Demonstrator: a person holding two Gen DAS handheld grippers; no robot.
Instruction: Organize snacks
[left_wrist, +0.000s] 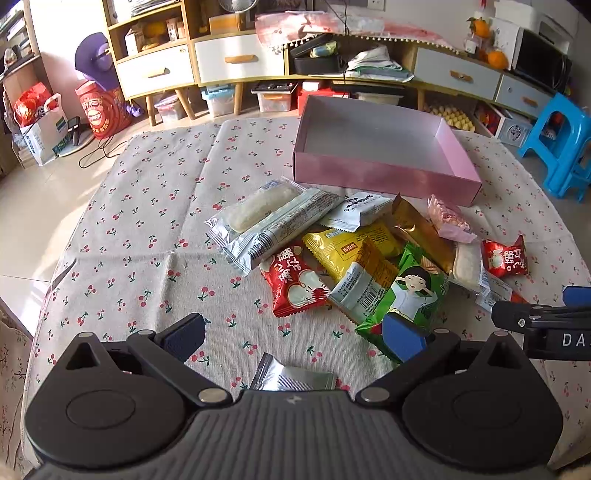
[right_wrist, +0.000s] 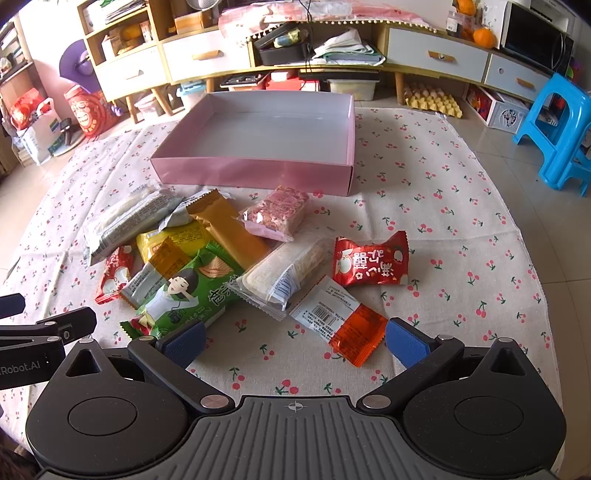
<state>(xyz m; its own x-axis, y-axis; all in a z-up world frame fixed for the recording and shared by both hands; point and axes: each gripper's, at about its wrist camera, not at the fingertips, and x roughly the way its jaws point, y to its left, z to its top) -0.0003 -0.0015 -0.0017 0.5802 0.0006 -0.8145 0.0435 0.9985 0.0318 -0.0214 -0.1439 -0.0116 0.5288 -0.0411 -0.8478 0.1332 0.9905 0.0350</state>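
An empty pink box (left_wrist: 384, 177) (right_wrist: 258, 173) stands at the far side of the cherry-print cloth. In front of it lies a heap of snack packets: a green packet (left_wrist: 406, 295) (right_wrist: 188, 291), red packets (left_wrist: 295, 284) (right_wrist: 369, 264), a gold bar (right_wrist: 229, 225), clear rice-cracker packs (left_wrist: 258, 218) (right_wrist: 284, 273), and a pink bar (right_wrist: 277, 212). My left gripper (left_wrist: 293, 338) is open, low over the cloth before the heap, with a silver packet (left_wrist: 291, 378) just under it. My right gripper (right_wrist: 293, 341) is open beside an orange-and-white packet (right_wrist: 340, 325).
Low cabinets with white drawers (left_wrist: 229, 59) and storage bins line the back wall. A blue plastic stool (left_wrist: 561, 144) (right_wrist: 557, 129) stands on the tiled floor to the right. Bags (left_wrist: 40, 122) sit on the floor at the left. The cloth's left half (left_wrist: 147, 221) is bare.
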